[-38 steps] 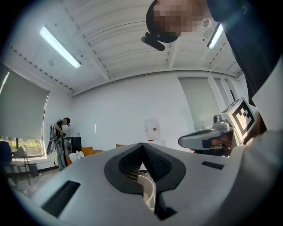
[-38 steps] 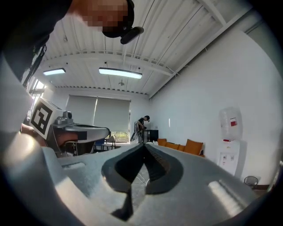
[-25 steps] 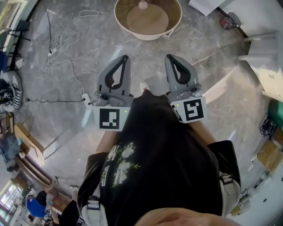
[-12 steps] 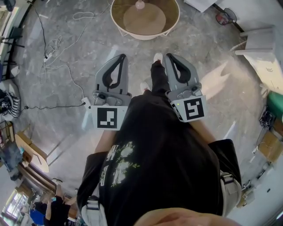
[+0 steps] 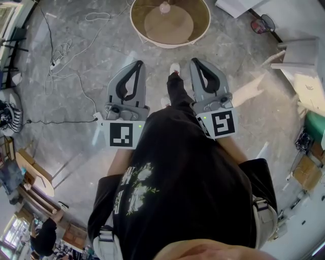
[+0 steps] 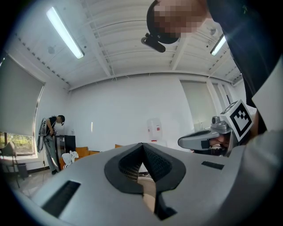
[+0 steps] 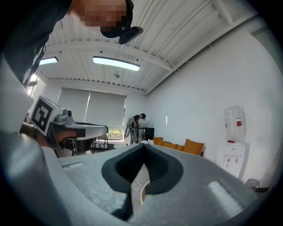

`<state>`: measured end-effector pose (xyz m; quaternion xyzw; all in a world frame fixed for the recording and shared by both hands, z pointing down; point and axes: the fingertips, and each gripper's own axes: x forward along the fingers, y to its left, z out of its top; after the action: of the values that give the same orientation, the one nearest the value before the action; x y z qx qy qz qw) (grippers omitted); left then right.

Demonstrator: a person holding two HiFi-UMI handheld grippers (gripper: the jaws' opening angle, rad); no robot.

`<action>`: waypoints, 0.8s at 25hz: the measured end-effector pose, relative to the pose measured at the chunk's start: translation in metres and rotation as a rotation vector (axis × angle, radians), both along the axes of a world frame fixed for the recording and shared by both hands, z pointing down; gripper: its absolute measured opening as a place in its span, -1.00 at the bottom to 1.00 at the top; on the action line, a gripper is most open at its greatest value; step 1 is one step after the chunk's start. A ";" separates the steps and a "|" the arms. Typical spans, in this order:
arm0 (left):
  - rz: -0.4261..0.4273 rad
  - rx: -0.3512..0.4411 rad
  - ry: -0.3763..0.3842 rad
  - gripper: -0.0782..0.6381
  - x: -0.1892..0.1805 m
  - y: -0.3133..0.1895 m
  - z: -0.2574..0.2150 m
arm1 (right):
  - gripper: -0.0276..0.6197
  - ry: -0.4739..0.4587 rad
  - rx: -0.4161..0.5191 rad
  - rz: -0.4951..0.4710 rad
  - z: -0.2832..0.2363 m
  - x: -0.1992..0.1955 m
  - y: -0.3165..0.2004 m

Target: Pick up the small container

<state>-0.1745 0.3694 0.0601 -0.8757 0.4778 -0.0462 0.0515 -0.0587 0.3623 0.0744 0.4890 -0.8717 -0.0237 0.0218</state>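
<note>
Just the approach step so far: my left gripper (image 5: pixel 138 65) and right gripper (image 5: pixel 196 62) both have their jaws closed on nothing, and the small container (image 5: pixel 164 7) sits on the round table (image 5: pixel 175 28) well ahead, so next I'd close in and open up.

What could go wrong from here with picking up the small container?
1. The left hand-held gripper and right hand-held gripper are both shut. Unless one opens first, it may knock the small container over on the round table.
2. Loose cables lie on the floor to the left, and a sidestep could catch them.
</note>
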 end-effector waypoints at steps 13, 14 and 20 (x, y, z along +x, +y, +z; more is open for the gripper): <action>-0.048 0.008 0.005 -0.76 -0.007 -0.089 -0.003 | -0.93 0.003 -0.021 -0.038 0.007 -0.002 -0.097; -0.046 0.010 0.003 -0.76 -0.006 -0.099 -0.004 | -0.93 0.004 -0.020 -0.037 0.006 0.000 -0.107; -0.044 -0.008 -0.007 -0.76 0.005 -0.156 -0.005 | -0.93 0.006 -0.018 -0.030 0.001 0.016 -0.164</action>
<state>-0.1691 0.2135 0.0554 -0.8652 0.4964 -0.0524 0.0487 -0.0430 0.1981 0.0758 0.4756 -0.8790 -0.0175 0.0285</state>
